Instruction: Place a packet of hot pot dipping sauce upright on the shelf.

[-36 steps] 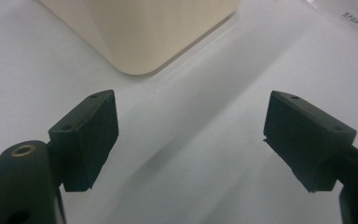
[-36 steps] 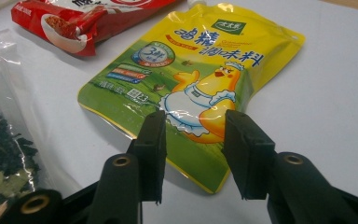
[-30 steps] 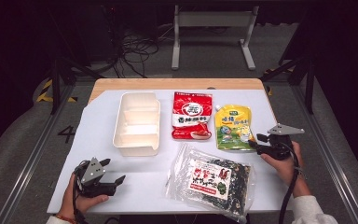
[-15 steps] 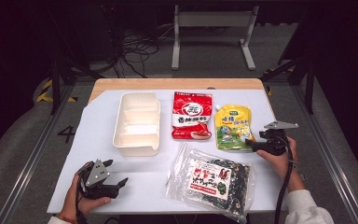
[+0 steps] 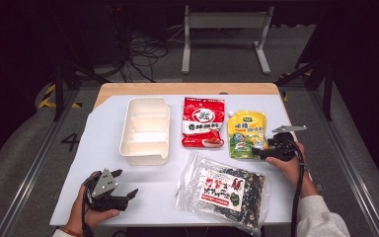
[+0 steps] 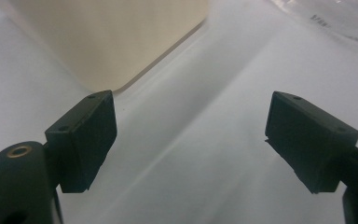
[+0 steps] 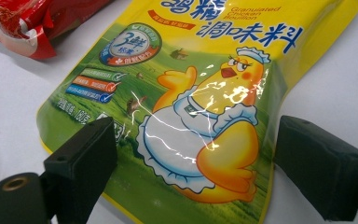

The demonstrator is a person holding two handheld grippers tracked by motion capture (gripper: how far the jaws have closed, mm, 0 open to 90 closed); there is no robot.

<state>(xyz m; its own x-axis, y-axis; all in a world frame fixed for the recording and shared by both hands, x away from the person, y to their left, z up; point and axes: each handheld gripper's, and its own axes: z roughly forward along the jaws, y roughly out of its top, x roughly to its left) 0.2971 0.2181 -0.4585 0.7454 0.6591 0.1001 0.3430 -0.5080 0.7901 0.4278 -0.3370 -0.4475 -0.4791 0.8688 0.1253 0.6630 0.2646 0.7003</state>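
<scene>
Nearest me, my left claw (image 5: 123, 193) rests low over the white table (image 5: 94, 148) at its near left corner, jaws spread wide with only bare table between them; in the left gripper view the cream tray (image 6: 107, 37) sits just past the left jaw. To the right of that claw, at the near edge, lies a clear bag of dark dried bits with a red and white label (image 5: 224, 190). Farther out on the right, my right claw (image 5: 256, 152) points at the lower right corner of the yellow chicken bouillon pouch (image 5: 246, 133). Its jaws have just been opening and now stand wide, gripping nothing; in the right gripper view the pouch (image 7: 191, 107) lies flat between and beyond them, the pads off it. It is a glossy, slightly crinkled pouch, yellow at the top with blue lettering, green toward the bottom, printed with a cartoon chick in a white apron and cap. Just beside it, to its left, lies the red seasoning packet (image 5: 203, 122), and beyond that the cream tray (image 5: 145, 129), its compartments bare.
</scene>
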